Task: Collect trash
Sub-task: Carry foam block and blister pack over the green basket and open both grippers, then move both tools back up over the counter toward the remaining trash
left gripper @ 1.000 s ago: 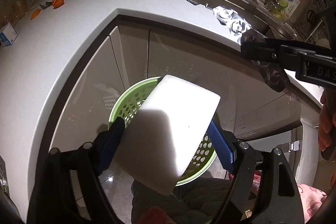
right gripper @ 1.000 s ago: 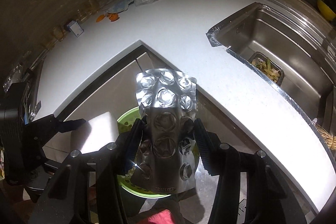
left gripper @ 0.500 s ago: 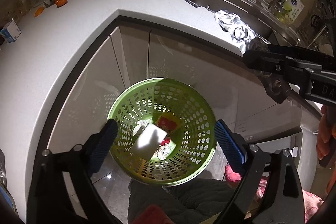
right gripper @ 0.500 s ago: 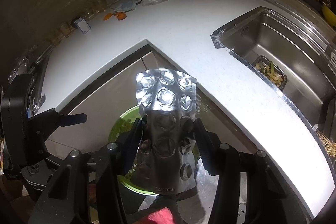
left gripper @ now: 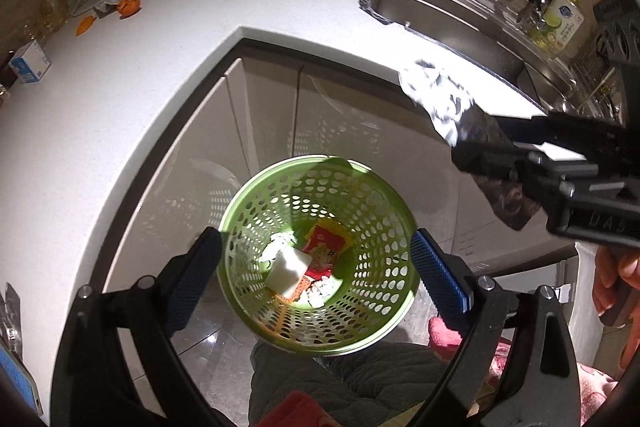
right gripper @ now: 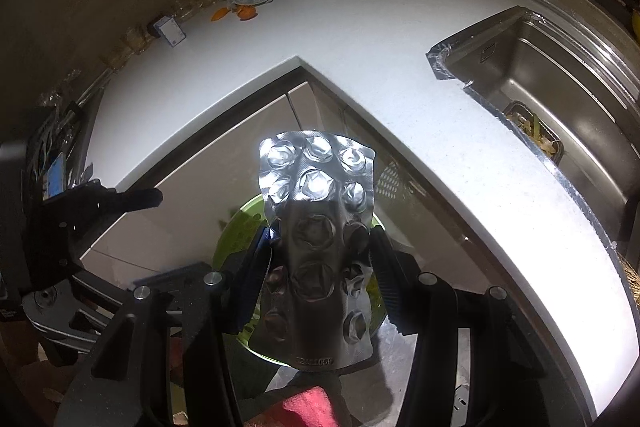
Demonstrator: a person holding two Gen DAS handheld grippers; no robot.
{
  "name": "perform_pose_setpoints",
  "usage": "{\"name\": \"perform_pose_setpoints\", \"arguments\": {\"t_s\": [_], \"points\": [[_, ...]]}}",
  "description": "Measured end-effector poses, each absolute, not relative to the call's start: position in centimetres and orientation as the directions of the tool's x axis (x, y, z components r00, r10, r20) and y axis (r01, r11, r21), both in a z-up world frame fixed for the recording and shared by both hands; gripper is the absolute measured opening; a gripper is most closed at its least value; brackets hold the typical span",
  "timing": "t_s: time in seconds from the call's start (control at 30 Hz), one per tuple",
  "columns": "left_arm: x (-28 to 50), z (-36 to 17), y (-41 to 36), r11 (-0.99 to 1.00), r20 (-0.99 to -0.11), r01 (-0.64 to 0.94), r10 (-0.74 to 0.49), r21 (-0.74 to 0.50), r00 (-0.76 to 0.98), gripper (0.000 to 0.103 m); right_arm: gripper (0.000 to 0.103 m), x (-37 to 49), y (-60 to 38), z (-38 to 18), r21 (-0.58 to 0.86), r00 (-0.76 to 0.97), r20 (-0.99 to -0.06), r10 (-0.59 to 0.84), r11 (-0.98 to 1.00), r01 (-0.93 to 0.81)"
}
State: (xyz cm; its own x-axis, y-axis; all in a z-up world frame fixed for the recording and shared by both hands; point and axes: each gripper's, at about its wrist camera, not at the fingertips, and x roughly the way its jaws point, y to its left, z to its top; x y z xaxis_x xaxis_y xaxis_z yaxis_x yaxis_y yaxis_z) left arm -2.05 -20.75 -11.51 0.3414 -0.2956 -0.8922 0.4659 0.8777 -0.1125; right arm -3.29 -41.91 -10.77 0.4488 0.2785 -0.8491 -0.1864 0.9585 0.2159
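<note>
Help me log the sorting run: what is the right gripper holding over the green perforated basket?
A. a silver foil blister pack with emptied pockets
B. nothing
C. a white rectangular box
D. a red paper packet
A: the right gripper is shut on the silver foil blister pack, held above the green perforated basket; the white rectangular box and red paper packet already lie inside.
</note>
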Motion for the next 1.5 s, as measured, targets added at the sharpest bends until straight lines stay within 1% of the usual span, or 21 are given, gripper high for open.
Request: {"name": "perform_pose_setpoints", "arguments": {"t_s": [0.1, 0.2, 0.23, 0.27, 0.3, 0.33, 0.37, 0.5, 0.57, 0.83, 1.0, 1.23, 1.5], "points": [[-1.6, -11.1, -19.6, 0.892, -0.89, 0.439, -0.28, -0.103, 0.36, 0.094, 0.051, -3.4, -41.0, -11.7, 0.224, 0.418, -0.86, 0.294, 0.952, -0.209], [-1.1, -10.8, -18.4, 0.906, -0.887, 0.411, -0.267, -0.098, 0.376, 0.094, 0.053, -3.7, -40.0, -12.7, 0.226, 0.389, -0.87, 0.302, 0.947, -0.23], [-0.9, -10.7, -18.0, 0.911, -0.887, 0.4, -0.263, -0.099, 0.379, 0.094, 0.056, -3.7, -39.7, -13.0, 0.225, 0.377, -0.875, 0.303, 0.945, -0.238], [-0.7, -10.7, -17.6, 0.915, -0.887, 0.392, -0.26, -0.1, 0.382, 0.094, 0.066, -3.7, -39.4, -13.2, 0.228, 0.368, -0.878, 0.308, 0.943, -0.244], [-0.5, -10.6, -17.3, 0.918, -0.887, 0.384, -0.257, -0.1, 0.384, 0.094, 0.07, -3.6, -39.1, -13.5, 0.232, 0.359, -0.879, 0.313, 0.94, -0.251], [-0.4, -10.6, -17.0, 0.92, -0.887, 0.38, -0.255, -0.1, 0.386, 0.094, 0.079, -3.6, -39.0, -13.5, 0.23, 0.359, -0.88, 0.312, 0.94, -0.254], [-0.2, -10.5, -16.7, 0.922, -0.887, 0.374, -0.251, -0.097, 0.388, 0.094, 0.085, -3.5, -38.9, -13.5, 0.224, 0.362, -0.88, 0.308, 0.941, -0.255], [0.4, -10.3, -15.6, 0.929, -0.885, 0.357, -0.242, -0.094, 0.397, 0.094, 0.087, -2.9, -38.5, -13.1, 0.219, 0.375, -0.875, 0.306, 0.941, -0.257], [0.7, -10.2, -15.2, 0.933, -0.885, 0.348, -0.237, -0.093, 0.401, 0.094, 0.096, -2.3, -38.5, -12.7, 0.218, 0.389, -0.87, 0.303, 0.944, -0.247], [3.6, -8.7, -12.3, 0.949, -0.87, 0.308, -0.212, -0.073, 0.445, 0.095, 0.101, 1.2, -37.6, -10.5, 0.194, 0.457, -0.842, 0.287, 0.951, -0.241], [6.9, -7.7, -9.1, 0.967, -0.858, 0.251, -0.173, -0.053, 0.484, 0.095, 0.101, 4.2, -36.0, -9.1, 0.186, 0.486, -0.825, 0.287, 0.952, -0.244], [12.8, -6.5, -3.4, 0.995, -0.841, 0.094, -0.08, -0.035, 0.535, 0.095, 0.101, 9.9, -32.7, -7.7, 0.19, 0.522, -0.797, 0.304, 0.946, -0.262], [19.8, -6.1, 1.6, 0.994, -0.83, -0.103, 0.02, -0.046, 0.557, 0.095, 0.101, 17.1, -28.7, -7.5, 0.212, 0.535, -0.777, 0.33, 0.939, -0.271]]}}
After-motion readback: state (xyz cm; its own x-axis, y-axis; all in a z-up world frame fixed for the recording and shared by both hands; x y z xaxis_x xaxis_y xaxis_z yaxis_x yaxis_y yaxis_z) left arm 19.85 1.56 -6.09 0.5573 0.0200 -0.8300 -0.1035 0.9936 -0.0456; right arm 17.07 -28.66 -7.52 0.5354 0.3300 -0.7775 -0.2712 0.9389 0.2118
